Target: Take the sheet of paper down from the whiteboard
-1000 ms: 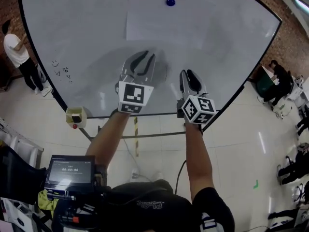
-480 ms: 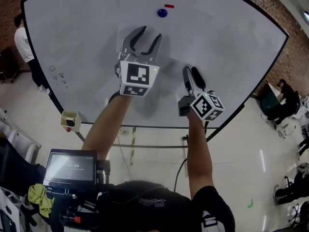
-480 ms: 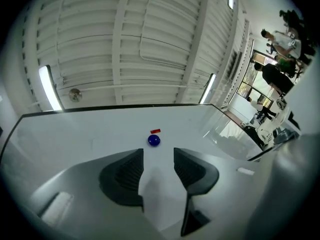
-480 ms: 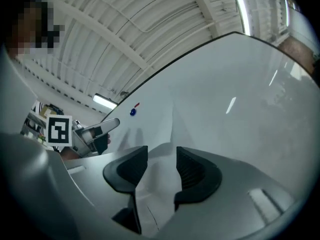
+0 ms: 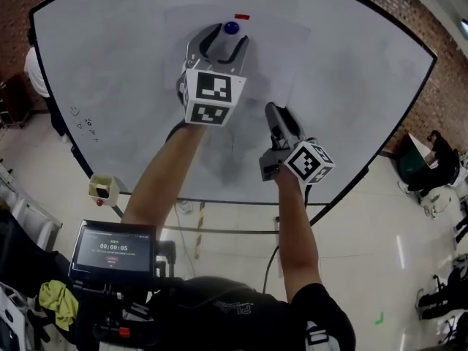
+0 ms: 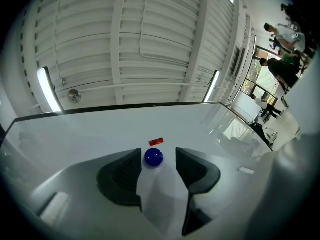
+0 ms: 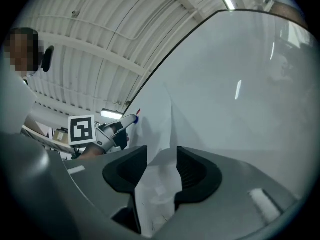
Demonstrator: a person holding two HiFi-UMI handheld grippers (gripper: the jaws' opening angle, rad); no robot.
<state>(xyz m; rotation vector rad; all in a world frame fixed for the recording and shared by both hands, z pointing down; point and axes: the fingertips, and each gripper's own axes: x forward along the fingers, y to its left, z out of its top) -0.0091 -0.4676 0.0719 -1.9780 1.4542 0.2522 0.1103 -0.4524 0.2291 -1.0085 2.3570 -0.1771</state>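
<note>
A white sheet of paper point(image 5: 270, 50) hangs high on the whiteboard point(image 5: 110, 64), pinned by a round blue magnet point(image 5: 232, 28) under a small red tag point(image 5: 242, 17). My left gripper point(image 5: 229, 36) is raised to the magnet. In the left gripper view the blue magnet point(image 6: 153, 157) sits between the jaw tips with a gap on each side, and the jaws are opening. My right gripper point(image 5: 276, 112) is lower, by the sheet's right edge, and its jaws are opening too. In the right gripper view the paper point(image 7: 155, 129) lies flat on the board behind the right gripper point(image 7: 162, 151), ungripped.
The whiteboard's black frame point(image 5: 219, 199) runs below my arms, with a small box point(image 5: 102, 189) at its lower left corner. Scribbles point(image 5: 84, 119) mark the board's left side. A person point(image 5: 36, 72) stands at far left, others point(image 5: 439, 148) at right. A screen point(image 5: 113, 247) hangs at my chest.
Both grippers have gone up the board. The left one has risen to the blue magnet and its jaws have spread around it. The right one has rolled and its jaws have widened.
</note>
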